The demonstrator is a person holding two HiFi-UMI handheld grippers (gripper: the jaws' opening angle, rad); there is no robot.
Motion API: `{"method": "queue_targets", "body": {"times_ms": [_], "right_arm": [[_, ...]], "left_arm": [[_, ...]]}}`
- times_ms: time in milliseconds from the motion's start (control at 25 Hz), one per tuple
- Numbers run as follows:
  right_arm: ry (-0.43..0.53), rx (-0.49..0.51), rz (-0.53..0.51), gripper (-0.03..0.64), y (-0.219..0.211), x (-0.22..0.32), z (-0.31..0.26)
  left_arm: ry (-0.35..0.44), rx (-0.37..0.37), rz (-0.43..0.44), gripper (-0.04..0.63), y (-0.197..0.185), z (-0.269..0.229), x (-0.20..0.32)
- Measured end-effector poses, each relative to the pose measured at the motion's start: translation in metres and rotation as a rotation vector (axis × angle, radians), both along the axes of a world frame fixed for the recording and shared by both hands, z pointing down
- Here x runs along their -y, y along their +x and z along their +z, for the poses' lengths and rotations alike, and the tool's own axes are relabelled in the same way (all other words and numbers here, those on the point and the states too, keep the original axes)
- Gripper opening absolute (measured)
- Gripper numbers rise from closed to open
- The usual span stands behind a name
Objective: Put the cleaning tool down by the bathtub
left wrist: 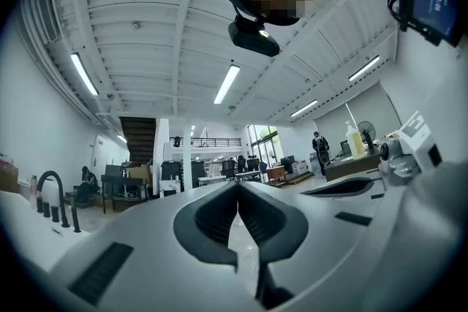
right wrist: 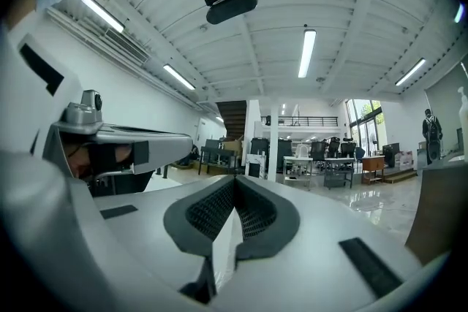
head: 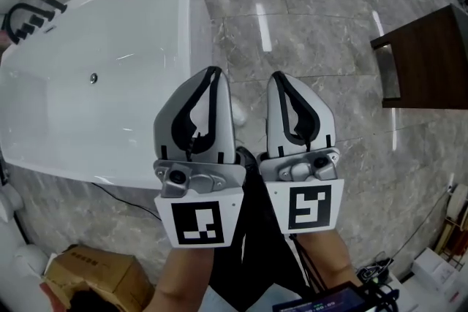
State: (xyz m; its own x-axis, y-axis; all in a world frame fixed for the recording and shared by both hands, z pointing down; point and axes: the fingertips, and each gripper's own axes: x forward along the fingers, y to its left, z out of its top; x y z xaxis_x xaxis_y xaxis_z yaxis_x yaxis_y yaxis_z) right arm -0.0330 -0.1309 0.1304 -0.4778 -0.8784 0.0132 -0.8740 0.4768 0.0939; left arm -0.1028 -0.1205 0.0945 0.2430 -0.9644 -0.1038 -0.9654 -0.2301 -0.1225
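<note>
Since my left claw (head: 213, 71) and right claw (head: 278, 76) are both clenched on nothing, with the bathtub (head: 131, 18) at ten o'clock and no cleaning tool in sight, I cannot judge its weight or hold.

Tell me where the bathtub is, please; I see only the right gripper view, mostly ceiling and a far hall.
Observer: In the head view the white bathtub stands just left of the left hand-held gripper.
Operator: Does that hand-held gripper hold something?
Observer: No; the left gripper view shows its jaws together, with nothing between them.
Operator: What is at my right side?
Observer: A dark wooden table stands there on the marble floor.
</note>
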Motion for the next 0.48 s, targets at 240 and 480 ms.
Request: {"method": "queue_targets", "body": {"times_ms": [240,480], "right_arm": [[0.014,0.005,-0.008,0.012,-0.002,-0.001,-0.002],[0.013,0.009,-0.028,0.012,-0.011,-0.002,0.002]], "left_arm": [[-0.015,0.02,0.0,0.017,0.001,0.006,-0.004],[-0.023,0.014,-0.013,0.017,-0.009,0.013,-0.003]]}}
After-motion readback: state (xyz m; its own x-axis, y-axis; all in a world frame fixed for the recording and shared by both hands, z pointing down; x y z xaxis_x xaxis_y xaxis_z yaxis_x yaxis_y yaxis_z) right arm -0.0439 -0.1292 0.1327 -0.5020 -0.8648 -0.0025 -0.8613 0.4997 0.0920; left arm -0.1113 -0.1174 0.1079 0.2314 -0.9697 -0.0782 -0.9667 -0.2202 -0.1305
